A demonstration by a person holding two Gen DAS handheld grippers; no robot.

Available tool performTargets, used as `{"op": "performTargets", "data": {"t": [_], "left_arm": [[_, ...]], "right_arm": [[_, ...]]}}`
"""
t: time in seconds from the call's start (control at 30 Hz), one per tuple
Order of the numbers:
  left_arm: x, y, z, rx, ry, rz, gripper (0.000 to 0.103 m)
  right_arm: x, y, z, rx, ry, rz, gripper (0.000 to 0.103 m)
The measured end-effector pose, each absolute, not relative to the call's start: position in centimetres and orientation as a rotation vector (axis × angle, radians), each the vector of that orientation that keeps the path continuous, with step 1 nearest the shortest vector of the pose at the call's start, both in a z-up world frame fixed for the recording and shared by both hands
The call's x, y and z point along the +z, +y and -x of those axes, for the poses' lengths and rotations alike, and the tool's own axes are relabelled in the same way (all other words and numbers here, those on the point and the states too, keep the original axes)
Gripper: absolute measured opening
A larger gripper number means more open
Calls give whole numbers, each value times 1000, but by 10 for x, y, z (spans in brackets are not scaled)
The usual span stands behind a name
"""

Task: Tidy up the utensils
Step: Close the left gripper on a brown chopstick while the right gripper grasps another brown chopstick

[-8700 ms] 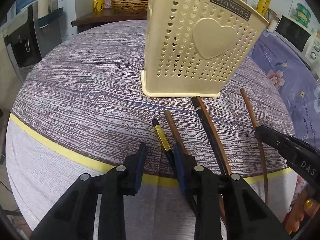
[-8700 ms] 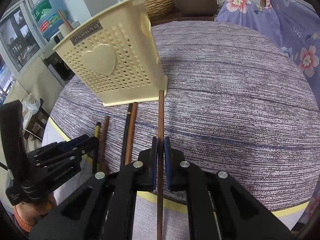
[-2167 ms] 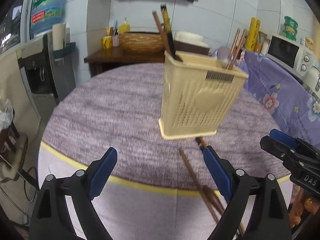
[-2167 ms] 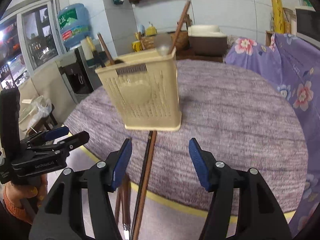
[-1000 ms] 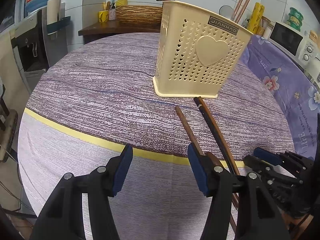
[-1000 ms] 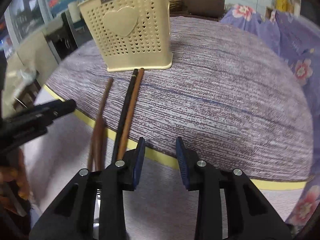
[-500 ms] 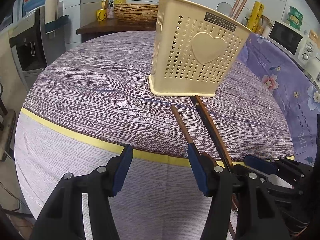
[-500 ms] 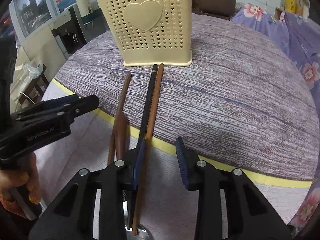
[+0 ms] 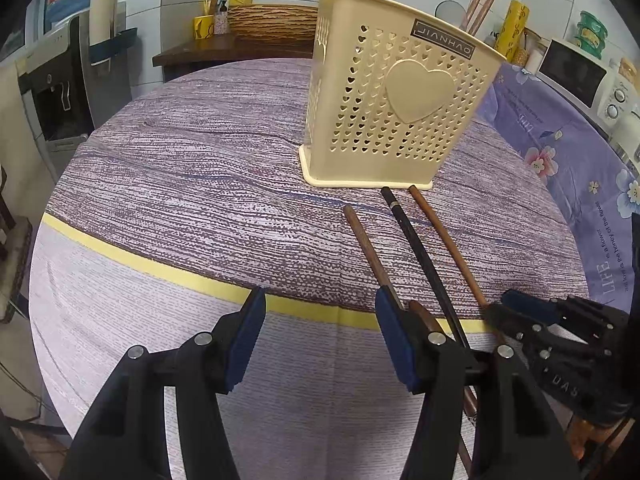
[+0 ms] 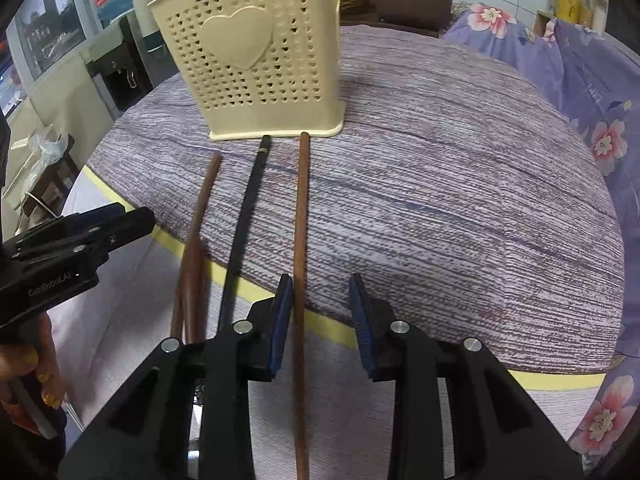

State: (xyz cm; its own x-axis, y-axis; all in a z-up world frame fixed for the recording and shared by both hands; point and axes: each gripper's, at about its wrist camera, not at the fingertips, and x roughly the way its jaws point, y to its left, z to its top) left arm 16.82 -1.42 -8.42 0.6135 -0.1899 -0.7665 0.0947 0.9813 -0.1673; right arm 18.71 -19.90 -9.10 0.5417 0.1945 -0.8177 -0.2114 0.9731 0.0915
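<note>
A cream perforated utensil holder (image 9: 396, 108) with a heart stands on the round table, also in the right wrist view (image 10: 260, 64); several handles stick out of its top. Three long utensils lie in front of it: a brown handle (image 10: 198, 236), a black one (image 10: 246, 220) and a thin brown one (image 10: 300, 248). My right gripper (image 10: 320, 312) is open low over the table edge, the thin brown handle lying between its fingers against the left pad. My left gripper (image 9: 320, 336) is open and empty, its right finger beside the brown handle (image 9: 368, 252).
The table has a purple-grey striped cloth with a yellow band (image 9: 160, 268) near its edge. A floral purple cloth (image 9: 568, 152) covers furniture to the right, with a microwave (image 9: 576, 72) behind. A dark appliance (image 9: 60, 92) and a wooden side table (image 9: 224, 46) stand at the left back.
My right gripper has shifted right, from around the black handle to the thin brown one, which now lies between its fingers. The left gripper has barely moved and stays open.
</note>
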Motion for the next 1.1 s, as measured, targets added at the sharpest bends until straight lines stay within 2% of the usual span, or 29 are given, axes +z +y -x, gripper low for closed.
{"op": "performTargets", "data": {"t": [0.23, 0.37, 0.57, 0.87, 0.97, 1.1], "left_arm": [[-86, -21, -177, -186, 917, 129, 57], [-85, -30, -189, -198, 930, 136, 53], [-92, -44, -210, -194, 977, 147, 36], [-94, -58, -214, -136, 960, 43, 18], [-94, -57, -214, -146, 958, 16, 13], [-93, -48, -216, -160, 964, 2, 13]], "right_arm": [[-90, -204, -183, 247, 910, -34, 30], [-88, -205, -188, 262, 898, -32, 30], [-85, -203, -187, 263, 882, -33, 30], [-84, -202, -190, 271, 876, -13, 30], [-83, -200, -197, 291, 881, -2, 30], [-84, -195, -214, 332, 906, 14, 30]]}}
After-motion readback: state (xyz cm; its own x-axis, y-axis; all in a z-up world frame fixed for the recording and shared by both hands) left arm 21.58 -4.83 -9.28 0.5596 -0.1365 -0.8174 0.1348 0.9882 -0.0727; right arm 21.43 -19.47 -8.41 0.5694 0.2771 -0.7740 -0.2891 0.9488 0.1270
